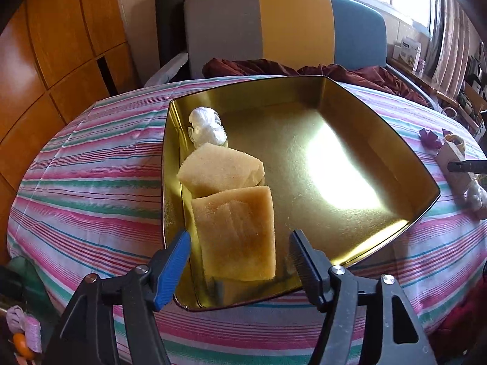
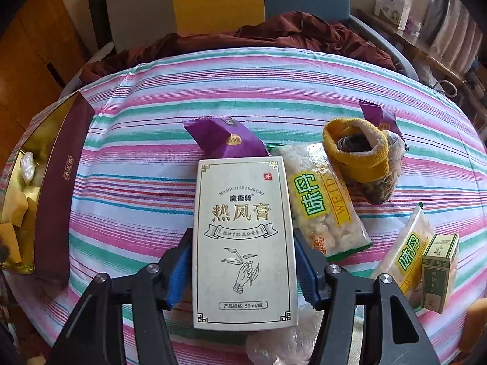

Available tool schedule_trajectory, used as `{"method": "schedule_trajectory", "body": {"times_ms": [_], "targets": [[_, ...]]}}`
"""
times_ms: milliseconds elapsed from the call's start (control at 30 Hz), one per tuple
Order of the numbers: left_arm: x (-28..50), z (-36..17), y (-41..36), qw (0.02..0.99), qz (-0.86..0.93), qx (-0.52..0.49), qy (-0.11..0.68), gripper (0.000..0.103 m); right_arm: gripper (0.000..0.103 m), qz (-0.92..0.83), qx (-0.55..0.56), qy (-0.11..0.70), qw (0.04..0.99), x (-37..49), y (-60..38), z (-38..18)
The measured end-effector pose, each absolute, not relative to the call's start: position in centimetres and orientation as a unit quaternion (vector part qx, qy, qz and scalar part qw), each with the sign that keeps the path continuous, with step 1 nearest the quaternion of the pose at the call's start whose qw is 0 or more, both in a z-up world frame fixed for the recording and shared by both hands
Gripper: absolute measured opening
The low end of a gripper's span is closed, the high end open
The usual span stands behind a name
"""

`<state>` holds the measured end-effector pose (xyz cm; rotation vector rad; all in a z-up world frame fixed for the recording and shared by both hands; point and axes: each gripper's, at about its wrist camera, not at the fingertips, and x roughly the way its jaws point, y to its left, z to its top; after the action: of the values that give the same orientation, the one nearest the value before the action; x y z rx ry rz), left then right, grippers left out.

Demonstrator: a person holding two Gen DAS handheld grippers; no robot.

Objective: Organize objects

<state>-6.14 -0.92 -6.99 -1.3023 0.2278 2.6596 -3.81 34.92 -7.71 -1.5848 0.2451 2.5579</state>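
Left gripper [image 1: 240, 261] gapes empty over the near sponge [image 1: 236, 234] in the gold tin [image 1: 426, 200], likely parked there as the sorting bin, while right gripper [image 2: 243, 261] clamps the white box [image 2: 245, 240] above the striped cloth [image 2: 137, 182], seemingly bound for the tin.

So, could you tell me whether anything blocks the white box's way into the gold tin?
Nothing visible does. The white box sits between the right gripper pads, and the gold tin has bare floor right of the sponges.
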Motion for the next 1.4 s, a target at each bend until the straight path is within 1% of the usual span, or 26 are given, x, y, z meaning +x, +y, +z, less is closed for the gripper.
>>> {"method": "schedule_trajectory", "body": {"times_ms": [133,167,300,600,733,767,867,1067,1233,1400], "targets": [[-5.7,-6.6,-1.6,0.076,0.897,-0.432,0.055,0.068,0.060,0.849,-0.519,0.077,0.067,-3.6,35.1,-7.5],[-5.5,-6.6,-1.9,0.073,0.898,-0.432,0.048,0.068,0.051,0.848,-0.520,0.075,0.064,-3.7,35.0,-7.6],[-4.8,-6.3,-2.4,0.076,0.900,-0.428,0.035,0.068,0.051,0.852,-0.519,0.046,0.062,-4.0,34.2,-7.8],[-2.9,-5.0,-3.6,0.075,0.910,-0.408,0.011,0.068,0.051,0.854,-0.516,0.021,0.064,-3.9,33.6,-8.0],[-2.4,-5.0,-5.8,0.065,0.906,-0.418,-0.020,0.068,0.051,0.853,-0.517,0.020,0.066,-3.6,33.3,-8.0],[-2.3,-5.1,-6.4,0.064,0.905,-0.420,-0.030,0.065,0.051,0.853,-0.518,0.018,0.067,-3.6,33.1,-7.9],[-1.9,-5.7,-7.9,0.057,0.900,-0.429,-0.055,0.065,0.051,0.853,-0.518,0.020,0.070,-3.3,32.5,-8.1],[-1.8,-5.7,-9.0,0.055,0.902,-0.421,-0.072,0.064,0.051,0.847,-0.526,-0.005,0.080,-3.4,30.8,-8.9],[-1.7,-5.6,-9.4,0.055,0.903,-0.418,-0.082,0.064,0.051,0.862,-0.501,0.005,0.081,-2.6,29.5,-6.6],[-1.7,-5.6,-9.0,0.058,0.904,-0.416,-0.086,0.064,0.051,0.892,-0.452,0.018,0.026,-2.2,24.7,-1.6]]}}
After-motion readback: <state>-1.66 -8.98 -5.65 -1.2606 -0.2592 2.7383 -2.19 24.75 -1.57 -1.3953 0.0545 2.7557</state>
